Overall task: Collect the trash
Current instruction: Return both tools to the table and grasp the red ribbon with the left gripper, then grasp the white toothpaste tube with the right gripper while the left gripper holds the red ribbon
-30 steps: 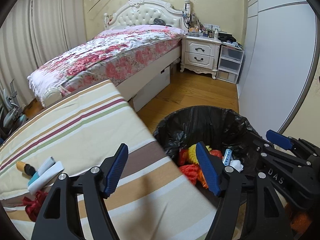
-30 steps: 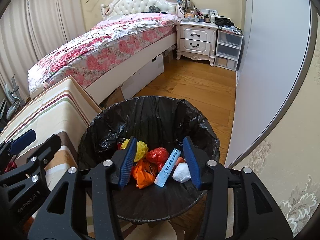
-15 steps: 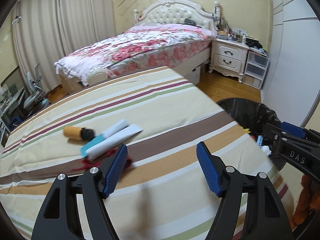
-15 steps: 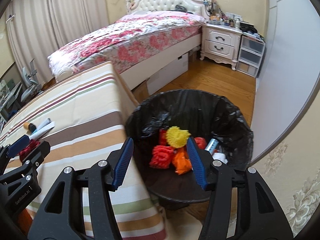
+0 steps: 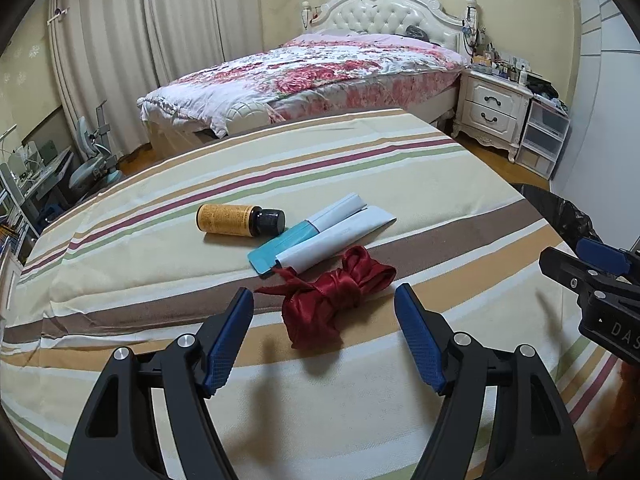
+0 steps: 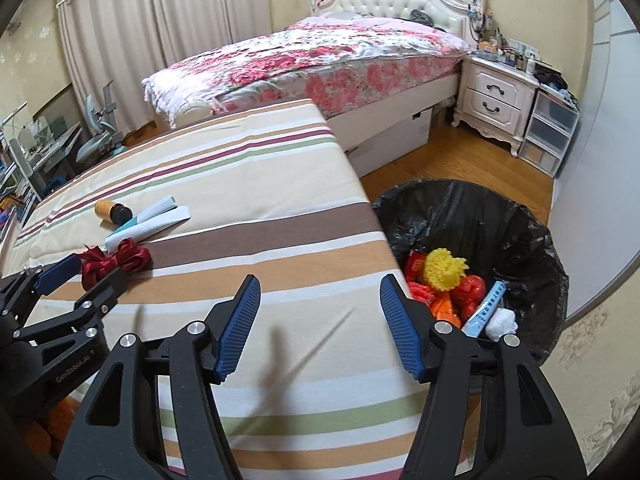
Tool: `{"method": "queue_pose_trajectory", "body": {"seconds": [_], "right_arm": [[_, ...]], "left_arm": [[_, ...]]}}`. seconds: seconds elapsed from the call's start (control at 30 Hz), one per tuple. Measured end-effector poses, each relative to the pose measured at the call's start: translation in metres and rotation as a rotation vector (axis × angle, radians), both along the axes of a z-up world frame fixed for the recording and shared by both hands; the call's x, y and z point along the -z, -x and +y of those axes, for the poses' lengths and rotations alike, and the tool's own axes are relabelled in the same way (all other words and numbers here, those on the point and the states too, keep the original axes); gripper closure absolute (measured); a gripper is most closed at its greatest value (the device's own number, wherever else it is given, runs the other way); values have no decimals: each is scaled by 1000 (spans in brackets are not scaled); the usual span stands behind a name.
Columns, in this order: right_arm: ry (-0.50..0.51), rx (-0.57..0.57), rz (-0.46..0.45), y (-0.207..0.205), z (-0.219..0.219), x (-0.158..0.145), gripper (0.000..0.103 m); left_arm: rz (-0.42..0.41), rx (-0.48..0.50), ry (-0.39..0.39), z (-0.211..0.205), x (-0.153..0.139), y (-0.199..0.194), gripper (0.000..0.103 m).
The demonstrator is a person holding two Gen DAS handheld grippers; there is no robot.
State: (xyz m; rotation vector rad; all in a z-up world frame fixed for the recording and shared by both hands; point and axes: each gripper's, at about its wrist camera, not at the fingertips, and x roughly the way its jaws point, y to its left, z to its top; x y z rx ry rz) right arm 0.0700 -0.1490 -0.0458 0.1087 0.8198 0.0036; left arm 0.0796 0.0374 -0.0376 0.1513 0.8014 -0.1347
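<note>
L gripper [image 5: 324,340]: jaws wide apart, nothing btwn pads; hangs over striped cloth, tips either side of the red ribbon but clear of it.
R gripper [image 6: 320,322]: jaws have just been opening, now well apart, empty; over cloth edge nr the bin. In L view only its tip shows, rest cut off at frame edge.
Striped cloth [image 5: 360,184]: covers a flat raised surface; what's under it is hidden.
Red ribbon [image 5: 340,298]: crumpled knot on the brown stripe, just ahead of L gripper; in R view partly behind L gripper's finger.
White paper tube [image 5: 336,238]: lies touching ribbon's far side, beside teal-and-white tube [image 5: 304,230]; the two overlap, ends hard to separate.
Amber bottle [image 5: 236,220]: on its side, black cap toward the tubes; label text too small to read.
Bin [image 6: 532,240]: black liner, on floor at cloth's right edge. Inside: yellow spiky ball [image 6: 444,268], red and orange scraps, blue-white tube, white wad; lower contents hidden behind R gripper's finger.
Far: floral bed [image 5: 320,68], white nightstand [image 5: 494,108]; clutter on top unreadable.
</note>
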Motion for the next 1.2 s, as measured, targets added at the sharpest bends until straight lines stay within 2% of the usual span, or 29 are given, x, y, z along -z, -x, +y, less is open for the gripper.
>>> {"method": "queue_pose_trajectory", "body": {"seconds": [0.07,0.17,0.2,0.3,0.6,0.93,1.2], "right_arm": [[1,-9,5,-1,5,1,42],[2,-21,11,-4,10,1,42],[3,-25,13,-4,11,1,42],[3,-36,19,-8,15,2,42],[-1,-98,30,-29,38,2,41],[15,-164,49,-81,77,0,41],[37,-188,71,-126,103,2,41]], "left_arm": [[21,11,18,1,2,-3,35],[47,38,19,0,5,-4,52],[56,45,20,-1,7,-5,62],[65,61,31,1,9,-5,68],[56,21,61,24,5,9,69],[69,-134,55,90,7,16,69],[68,-222,65,130,6,18,69]]}}
